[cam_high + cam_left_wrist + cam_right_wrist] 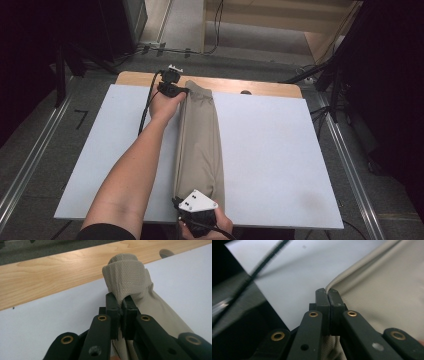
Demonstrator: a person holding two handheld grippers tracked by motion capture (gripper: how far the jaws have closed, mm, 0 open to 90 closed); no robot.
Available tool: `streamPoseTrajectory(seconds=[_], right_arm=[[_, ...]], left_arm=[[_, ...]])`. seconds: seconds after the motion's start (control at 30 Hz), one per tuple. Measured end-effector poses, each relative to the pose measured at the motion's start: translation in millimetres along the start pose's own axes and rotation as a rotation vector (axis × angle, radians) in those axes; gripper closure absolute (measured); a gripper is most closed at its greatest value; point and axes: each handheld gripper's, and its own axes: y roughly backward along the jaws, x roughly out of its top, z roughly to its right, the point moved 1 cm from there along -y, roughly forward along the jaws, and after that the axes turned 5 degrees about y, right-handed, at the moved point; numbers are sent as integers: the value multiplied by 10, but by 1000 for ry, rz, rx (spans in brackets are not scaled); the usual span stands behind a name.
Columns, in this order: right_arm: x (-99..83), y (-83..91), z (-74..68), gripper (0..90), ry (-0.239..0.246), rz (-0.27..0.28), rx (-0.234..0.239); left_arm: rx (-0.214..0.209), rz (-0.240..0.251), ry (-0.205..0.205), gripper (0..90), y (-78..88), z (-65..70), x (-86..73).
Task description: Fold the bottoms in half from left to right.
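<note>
One beige cloth [200, 145], folded lengthwise into a single narrow strip, lies on the white board [280, 160] that covers one wooden table [265, 88]. Its long axis runs from the near edge by the person to the far edge, slightly left of the board's centre. Two grippers are in use: the left gripper [170, 89] has its jaws clamped on the far end of the cloth, where the fabric bunches up into a fold above the jaws [125, 277]. The right gripper [197, 212] has its jaws pinched tight on the near end, gripping the cloth's edge [328, 295].
</note>
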Motion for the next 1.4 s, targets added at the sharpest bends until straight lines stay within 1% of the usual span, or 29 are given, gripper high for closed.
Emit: streamPoseTrajectory(seconds=[0.03, 0.07, 0.1, 0.17, 0.27, 0.33, 0.37, 0.4, 0.43, 0.5, 0.57, 0.67, 0.73, 0.8, 0.83, 0.93, 0.97, 1.0, 1.03, 1.07, 1.13, 1.17, 1.2, 1.23, 1.27, 1.3, 1.33, 1.37, 1.4], right_arm=[[10, -23, 6, 814, -15, 18, 22], [20, -33, 20, 667, -24, 40, 45], [34, -33, 40, 540, -27, 57, 67], [45, 21, 71, 373, -19, 52, 56], [27, 202, 185, 310, 28, 75, 57], [-11, 357, 307, 278, 48, 106, 32], [-39, 431, 378, 269, 52, 113, 26], [-70, 496, 453, 247, 53, 120, 13], [-104, 555, 528, 228, 46, 121, 0], [-180, 638, 672, 192, 25, 128, 2], [-262, 679, 778, 123, -5, 124, 2], [-400, 690, 859, 48, -50, 107, -6], [-461, 664, 871, 0, -39, 61, -1], [-511, 675, 869, 0, -13, 41, -32], [-529, 689, 871, 0, -17, 40, -39], [-556, 735, 880, 1, -21, 35, -36], [-564, 751, 882, 35, -24, 35, -42], [-579, 767, 877, 79, -34, 36, -50], [-600, 775, 875, 146, -48, 31, -55], [-628, 779, 868, 196, -64, 26, -54], [-692, 777, 842, 384, -75, 10, -45], [-718, 774, 822, 474, -73, -2, -45], [-733, 773, 796, 544, -70, -6, -28], [-737, 764, 768, 617, -66, -7, 3], [-728, 747, 735, 657, -60, -9, 30], [-709, 720, 694, 692, -50, -7, 40], [-681, 683, 644, 724, -39, -2, 44], [-646, 637, 589, 747, -26, -1, 42], [-608, 582, 525, 776, -9, -1, 42]], left_arm=[[1, 11, 2, 840, 12, -12, -1], [-12, 32, 14, 780, 29, -28, 0], [-26, 48, 36, 672, 45, -46, 6], [-59, 83, 66, 450, 117, -85, 6], [-130, 139, 85, 270, 289, -132, -46], [-173, 169, 95, 202, 435, -148, -124], [-207, 193, 100, 171, 511, -147, -179], [-241, 202, 79, 139, 588, -142, -244], [-259, 207, 70, 99, 666, -133, -317], [-300, 225, 55, 84, 813, -107, -495], [-339, 241, 45, 20, 965, -68, -705], [-352, 257, -7, 19, 1203, 40, -1047], [-342, 246, -54, 19, 1341, 136, -1272], [-350, 242, -84, 19, 1469, 242, -1506], [-359, 238, -97, 19, 1532, 296, -1628], [-356, 220, -134, 19, 1637, 458, -2017], [-373, 202, -135, 19, 1647, 504, -2149], [-382, 182, -140, 19, 1654, 545, -2273], [-376, 171, -143, 19, 1670, 582, -2397], [-389, 166, -145, 19, 1696, 610, -2516], [-393, 163, -146, 19, 1782, 669, -2729], [-413, 163, -128, 20, 1838, 700, -2807], [-438, 167, -109, 23, 1897, 745, -2867], [-437, 170, -117, 55, 1943, 809, -2926], [-421, 168, -142, 105, 1971, 881, -2984], [-403, 164, -156, 162, 1986, 938, -3031], [-393, 160, -155, 245, 1988, 983, -3063], [-401, 150, -154, 429, 1977, 1008, -3081], [-425, 136, -147, 583, 1946, 1017, -3092]])
